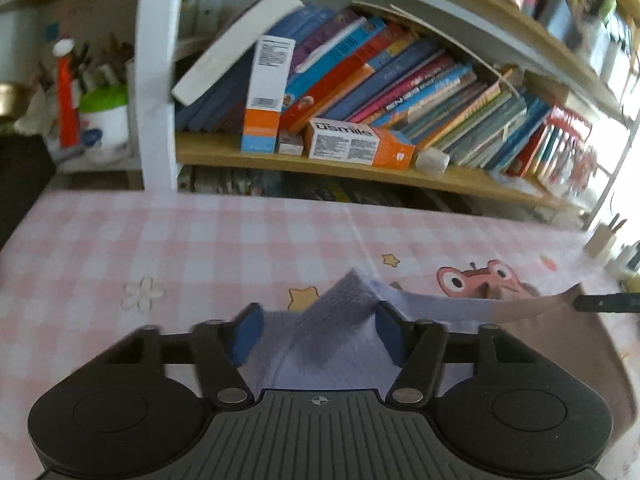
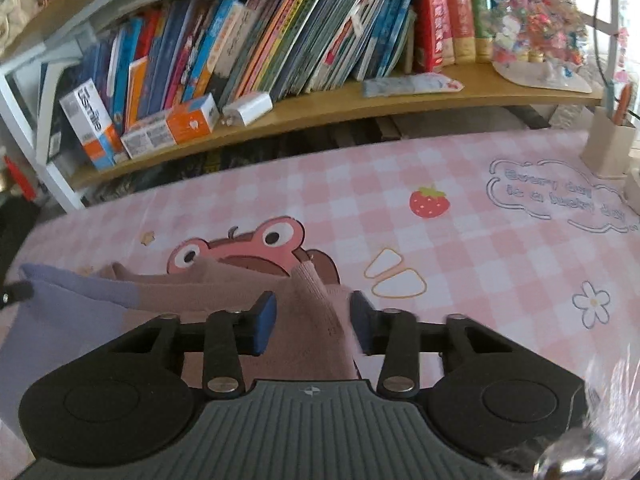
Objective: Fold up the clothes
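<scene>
The left gripper (image 1: pixel 318 330) has its blue-padded fingers (image 1: pixel 248 334) spread apart, with a raised peak of the lavender end of the knit garment (image 1: pixel 352 332) standing between them; whether either pad actually presses the cloth cannot be told. The right gripper (image 2: pixel 314 326) likewise has its fingers (image 2: pixel 264 322) parted, and a ridge of the pink end of the same garment (image 2: pixel 312 312) rises between them, lying closer to the right pad. The garment stretches between the two grippers along the near edge of the desk (image 1: pixel 160 240), lavender on the left side and dusty pink on the right, its top edge pulled into a taut band above the pink checked desk mat (image 2: pixel 480 248). It partly covers the frog cartoon (image 2: pixel 248 248) printed on the mat; a strawberry (image 2: pixel 429 202) and a flower (image 2: pixel 592 304) print lie uncovered toward the right edge.

Along the far edge of the desk stands a bookshelf (image 1: pixel 320 168) packed with leaning books (image 1: pixel 400 80). On its lower board sit an upright toothpaste box (image 1: pixel 266 96) and another box lying flat (image 1: pixel 356 144) beside it. A pale pen holder (image 2: pixel 610 144) stands at the far right corner of the desk. Nothing lies on the mat between the garment and the shelf
</scene>
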Available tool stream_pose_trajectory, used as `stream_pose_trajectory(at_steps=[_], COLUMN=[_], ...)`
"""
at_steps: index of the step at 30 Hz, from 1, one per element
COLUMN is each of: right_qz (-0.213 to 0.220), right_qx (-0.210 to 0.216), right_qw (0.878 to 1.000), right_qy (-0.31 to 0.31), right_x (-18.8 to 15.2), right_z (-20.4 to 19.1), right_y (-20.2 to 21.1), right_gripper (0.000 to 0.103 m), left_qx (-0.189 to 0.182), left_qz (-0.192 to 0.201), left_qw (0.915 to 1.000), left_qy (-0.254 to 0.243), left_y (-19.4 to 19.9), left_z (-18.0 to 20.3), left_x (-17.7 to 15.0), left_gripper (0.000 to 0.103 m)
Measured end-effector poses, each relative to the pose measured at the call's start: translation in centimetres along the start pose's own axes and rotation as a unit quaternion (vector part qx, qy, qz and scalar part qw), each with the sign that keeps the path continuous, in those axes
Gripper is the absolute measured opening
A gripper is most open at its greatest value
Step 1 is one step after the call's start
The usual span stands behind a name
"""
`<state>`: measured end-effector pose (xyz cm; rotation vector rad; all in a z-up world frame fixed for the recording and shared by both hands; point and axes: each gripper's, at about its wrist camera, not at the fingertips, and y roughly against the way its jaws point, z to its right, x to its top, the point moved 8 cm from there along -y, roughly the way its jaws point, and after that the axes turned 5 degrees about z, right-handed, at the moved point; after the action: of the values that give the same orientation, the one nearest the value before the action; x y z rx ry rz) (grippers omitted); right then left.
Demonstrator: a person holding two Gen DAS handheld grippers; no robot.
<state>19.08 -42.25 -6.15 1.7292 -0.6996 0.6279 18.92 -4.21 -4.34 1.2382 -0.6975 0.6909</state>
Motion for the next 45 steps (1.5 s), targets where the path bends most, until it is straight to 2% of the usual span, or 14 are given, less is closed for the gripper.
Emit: stream_pose_trajectory(at_steps=[1,6,12,14,16,18,21,27,29,30,33,34,37,45], right_qz=[-0.005,0.022,-0.018,-0.019,-0.021,-0.015,-0.006,-0.012,-0.02,-0.025,-0.036,-0.036,-0.03,-0.041], right_qx=[0.001,0.037,0.0,-0.002,-0.007,-0.013,-0.008,-0.011,-0.011,-0.013,-0.015,-0.016,-0.018,-0.022], right_qw=[1.0,0.998,0.999,0.999,0.999,0.998,0.998,0.998,0.997,0.997,0.995,0.995,0.995,0.994], right_qy=[0.004,-0.038,-0.038,-0.036,-0.045,-0.058,-0.066,-0.065,-0.071,-0.076,-0.09,-0.089,-0.093,-0.102], right_x=[0.0,0.7,-1.1,-1.2,-1.1,-1.0,-1.5,-4.9,-6.1,-6.7,-7.7,-7.7,-7.7,-8.6], right_z=[0.0,0.6,1.6,1.5,1.9,2.4,2.6,2.4,2.1,2.1,2.0,1.9,2.1,2.7], right_y=[-0.4,1.5,-1.6,-1.7,-1.3,-0.2,2.2,6.9,7.6,7.7,7.6,7.6,7.6,6.8], right_gripper=[0.005,0.005,0.005,0.006,0.013,0.039,0.038,0.032,0.03,0.027,0.012,0.009,0.006,0.006], left_qx=[0.002,0.011,0.047,0.052,0.047,0.035,0.026,0.016,0.015,0.017,0.003,-0.003,-0.02,0.012], left_qz=[-0.005,-0.003,-0.039,-0.042,-0.036,-0.008,0.012,-0.021,-0.03,-0.032,-0.025,-0.022,-0.012,-0.041], left_qw=[0.9999,0.9925,0.9959,0.9962,0.9959,0.9958,0.995,0.9896,0.9865,0.9844,0.9801,0.9786,0.9735,0.9708], left_qy=[0.011,0.122,0.066,0.056,0.069,0.085,0.096,0.141,0.16,0.172,0.197,0.205,0.227,0.236], left_y=[-0.3,-0.5,-2.6,-2.3,-1.6,0.5,3.7,7.6,8.5,8.5,9.0,9.1,9.6,8.5], left_z=[-0.2,-3.1,-2.8,-2.9,-3.0,-3.2,-3.5,-4.4,-4.8,-5.0,-4.8,-4.7,-4.4,-5.6], left_x=[0.0,0.0,-2.1,-2.2,-1.9,-1.5,-1.7,-6.6,-8.1,-8.6,-8.9,-8.9,-8.9,-12.2], left_gripper=[0.004,0.003,0.006,0.013,0.014,0.015,0.015,0.016,0.034,0.036,0.026,0.004,0.004,0.007])
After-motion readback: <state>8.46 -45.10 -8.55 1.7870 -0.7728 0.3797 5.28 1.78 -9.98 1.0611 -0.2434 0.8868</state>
